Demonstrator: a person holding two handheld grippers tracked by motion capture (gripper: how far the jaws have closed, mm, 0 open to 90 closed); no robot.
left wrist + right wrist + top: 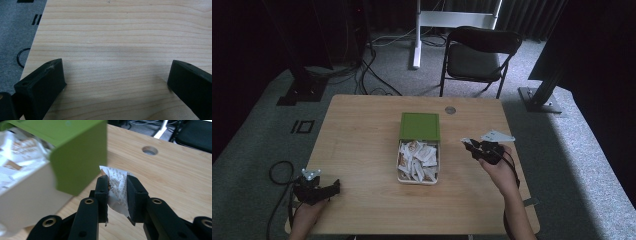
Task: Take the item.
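Right gripper: jaws clenched on one white sachet, held just beside the green-lidded box mid-table, probably drawn from its heap; left gripper: jaws released, idle near the table's corner.

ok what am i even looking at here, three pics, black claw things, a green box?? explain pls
A person sits at a wooden table holding a two-jaw tool in each hand. The wide picture comes from a camera above; the other two from cameras riding on the tools. The left hand-held gripper is open over bare wood. The right hand-held gripper pinches a small white printed packet. Mid-table sits a white box full of such packets, its green lid pushed toward the far end.
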